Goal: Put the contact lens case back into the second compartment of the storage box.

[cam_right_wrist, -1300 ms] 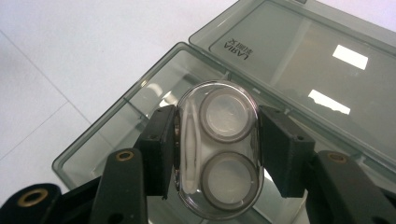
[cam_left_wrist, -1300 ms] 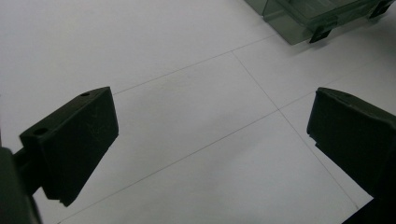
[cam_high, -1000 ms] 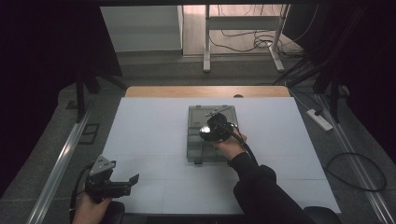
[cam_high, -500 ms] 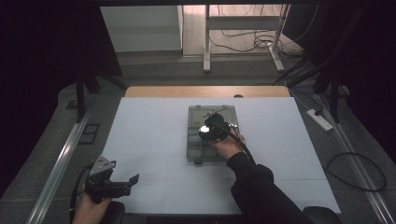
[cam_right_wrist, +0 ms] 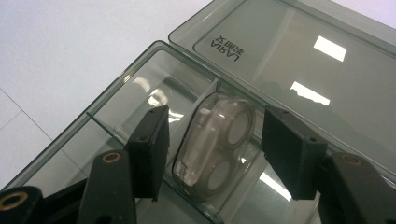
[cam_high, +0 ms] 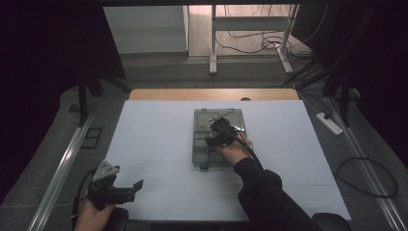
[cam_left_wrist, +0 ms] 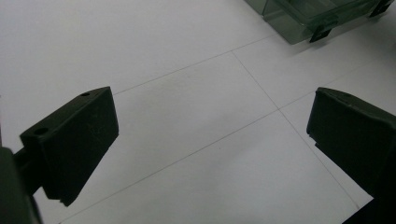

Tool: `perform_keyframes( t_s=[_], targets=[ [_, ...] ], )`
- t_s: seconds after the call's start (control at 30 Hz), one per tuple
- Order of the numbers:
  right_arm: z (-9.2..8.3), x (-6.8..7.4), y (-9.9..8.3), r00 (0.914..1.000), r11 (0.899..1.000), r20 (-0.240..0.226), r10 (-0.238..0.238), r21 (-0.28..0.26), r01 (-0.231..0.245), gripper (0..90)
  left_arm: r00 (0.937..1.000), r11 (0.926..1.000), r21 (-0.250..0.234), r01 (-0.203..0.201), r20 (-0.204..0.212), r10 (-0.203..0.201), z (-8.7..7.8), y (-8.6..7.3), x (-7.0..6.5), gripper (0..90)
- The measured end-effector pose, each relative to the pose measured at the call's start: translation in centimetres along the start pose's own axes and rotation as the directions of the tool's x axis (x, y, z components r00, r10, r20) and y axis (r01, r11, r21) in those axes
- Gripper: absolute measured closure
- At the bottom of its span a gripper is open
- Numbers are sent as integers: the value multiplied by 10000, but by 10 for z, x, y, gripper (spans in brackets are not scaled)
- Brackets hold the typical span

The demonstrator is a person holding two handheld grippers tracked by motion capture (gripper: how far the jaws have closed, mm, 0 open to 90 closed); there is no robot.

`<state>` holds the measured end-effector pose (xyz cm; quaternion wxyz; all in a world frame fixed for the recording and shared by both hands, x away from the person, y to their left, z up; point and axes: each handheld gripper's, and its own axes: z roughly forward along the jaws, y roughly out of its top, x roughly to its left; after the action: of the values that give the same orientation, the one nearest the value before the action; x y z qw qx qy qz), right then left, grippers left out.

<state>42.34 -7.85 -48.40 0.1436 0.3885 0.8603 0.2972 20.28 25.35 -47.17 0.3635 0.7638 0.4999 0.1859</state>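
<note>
With its lid laid back, the box (cam_right_wrist: 140, 102) takes a lens case (cam_right_wrist: 217, 140) on edge in a corner compartment; my right gripper (cam_right_wrist: 212, 151), jaws just opening, frees it; left gripper (cam_left_wrist: 210, 144) open, idle.

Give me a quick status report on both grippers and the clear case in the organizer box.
Left gripper open, idle over bare table. Right gripper jaws just opening, astride clear twin-well case standing in smoky organizer box, pads off it. Lid open flat; nothing blocking.
</note>
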Motion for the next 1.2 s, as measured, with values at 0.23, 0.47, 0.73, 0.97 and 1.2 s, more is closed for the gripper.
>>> perform_keyframes(
  t_s=[0.23, 0.47, 0.73, 0.97, 1.2],
  targets=[
    [-1, -2, 0, 9998, 10000, -193, -8, -53, 7, 371, 10000, 10000, 3, 11, -3, -11, 0, 0, 0, 22],
    [-6, -2, 1, 9987, 9999, -499, -45, -120, 39, 335, 10000, 10000, 4, 6, 2, -6, 0, 0, 0, 22],
    [-16, -2, -2, 9954, 9997, -929, -234, -55, 230, 262, 10000, 10000, 18, 4, 2, -4, 0, 0, 0, 22],
    [-26, -4, -7, 9944, 9998, -1049, -134, -171, 117, 224, 10000, 10000, 35, -9, -5, 9, 0, 0, 0, 22],
    [-33, -4, -12, 9918, 9998, -1262, -206, -110, 193, 196, 10000, 10000, 59, -28, -26, 28, 0, 0, 0, 23]
  ],
)
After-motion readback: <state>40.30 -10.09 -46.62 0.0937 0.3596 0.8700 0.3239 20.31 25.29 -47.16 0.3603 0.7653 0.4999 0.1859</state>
